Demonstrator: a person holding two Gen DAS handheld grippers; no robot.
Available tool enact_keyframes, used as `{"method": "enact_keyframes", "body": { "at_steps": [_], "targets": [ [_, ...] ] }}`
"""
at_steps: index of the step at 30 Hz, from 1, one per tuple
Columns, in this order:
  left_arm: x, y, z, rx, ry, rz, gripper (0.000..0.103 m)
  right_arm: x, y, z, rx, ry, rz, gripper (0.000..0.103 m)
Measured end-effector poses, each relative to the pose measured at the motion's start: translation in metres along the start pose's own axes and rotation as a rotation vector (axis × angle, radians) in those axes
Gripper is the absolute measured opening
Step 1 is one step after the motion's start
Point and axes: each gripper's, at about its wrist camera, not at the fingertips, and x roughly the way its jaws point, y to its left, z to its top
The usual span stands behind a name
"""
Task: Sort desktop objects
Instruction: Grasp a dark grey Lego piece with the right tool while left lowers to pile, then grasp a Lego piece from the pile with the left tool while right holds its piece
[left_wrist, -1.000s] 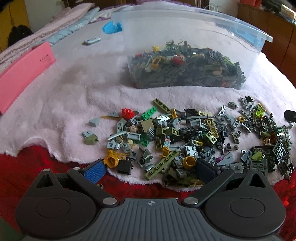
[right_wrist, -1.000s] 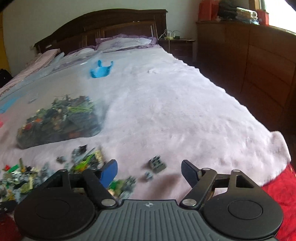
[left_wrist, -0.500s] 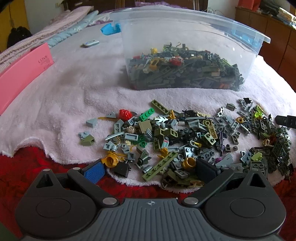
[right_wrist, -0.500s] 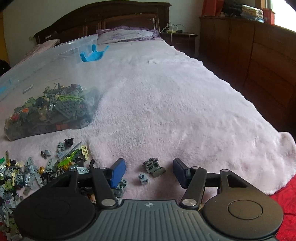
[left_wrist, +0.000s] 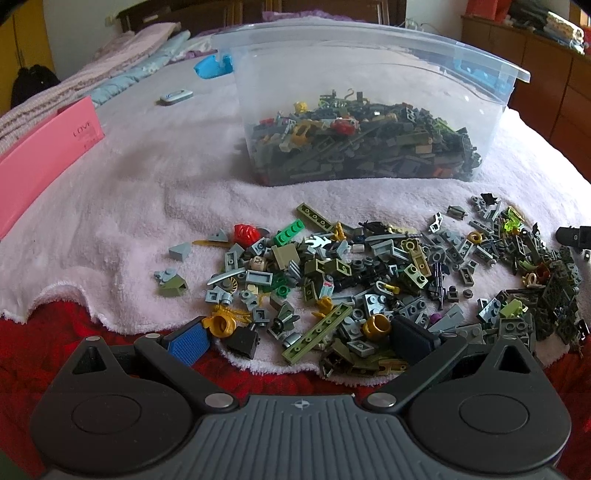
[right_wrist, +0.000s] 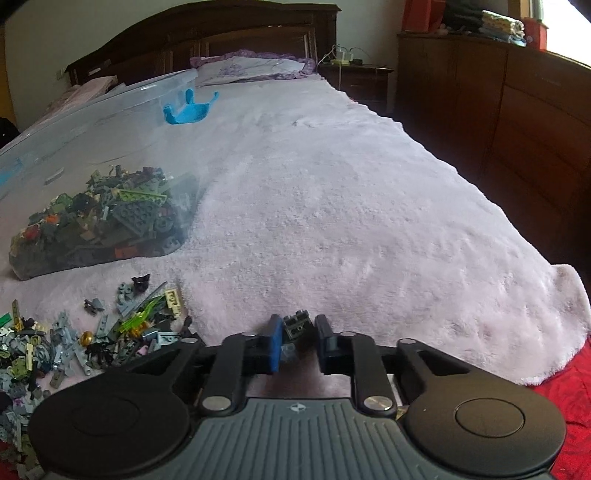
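A small dark grey studded brick (right_wrist: 296, 325) sits pinched between the right gripper (right_wrist: 297, 334) fingers, low over the pale blanket (right_wrist: 369, 206). The left gripper (left_wrist: 299, 338) is spread wide above the brick pile (left_wrist: 369, 269) — the pink box (left_wrist: 44, 162) reads "LOVE".

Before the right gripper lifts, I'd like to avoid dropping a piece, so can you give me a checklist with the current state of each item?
1. Right gripper has its fingers on either side of the dark grey brick: ok.
2. Pads firmly pinching that brick: cannot tell; the gap is narrow, but contact is not clear.
3. Only one piece caught: not ok; a small grey-blue piece lies just beneath, between the fingers.
4. Clear plastic bin is open on top, ready for a drop: ok.
5. Left gripper is open and holds nothing: ok.
6. Left gripper is away from the loose brick pile: not ok; its fingers sit at the pile's near edge.
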Motion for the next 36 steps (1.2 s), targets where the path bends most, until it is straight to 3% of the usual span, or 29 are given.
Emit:
{"method": "enact_keyframes", "body": {
  "at_steps": [3,7,9,14,17,21,22,24,29,32,36],
  "targets": [
    [-0.006,-0.001,0.001,0.022,-0.025,0.004,0.103,-0.008,0.006,0.000,0.006,-0.007,0.059,0.019],
    [-0.017,-0.003,0.007,0.094,-0.136,0.045,0.101,-0.010,0.017,-0.004,0.005,0.001,0.115,0.019],
    [-0.017,-0.001,0.013,0.111,-0.164,0.028,0.099,-0.009,0.023,-0.007,0.003,0.008,0.135,0.019],
    [0.003,0.016,0.031,0.039,-0.128,-0.030,0.068,-0.008,0.031,-0.011,-0.004,0.016,0.160,0.020],
    [0.014,0.039,0.038,-0.084,-0.105,-0.046,0.055,-0.009,0.029,-0.012,0.008,0.018,0.168,0.020],
    [0.021,0.059,0.043,-0.112,-0.101,0.001,0.040,-0.008,0.032,-0.013,-0.007,0.010,0.160,0.020],
    [0.023,0.059,0.043,-0.088,-0.098,-0.017,0.037,-0.007,0.033,-0.014,-0.011,0.008,0.158,0.020],
    [0.025,0.056,0.043,-0.040,-0.093,-0.057,0.037,-0.007,0.034,-0.014,-0.013,0.008,0.156,0.020],
    [0.031,0.036,0.035,0.065,-0.090,-0.050,0.037,-0.005,0.035,-0.013,-0.019,0.010,0.152,0.020],
    [0.030,0.034,0.033,0.067,-0.100,-0.043,0.036,-0.005,0.035,-0.013,-0.021,0.010,0.151,0.020],
    [0.022,0.037,0.034,0.046,-0.129,-0.031,0.028,-0.004,0.035,-0.014,-0.019,0.006,0.152,0.020]
  ]
}}
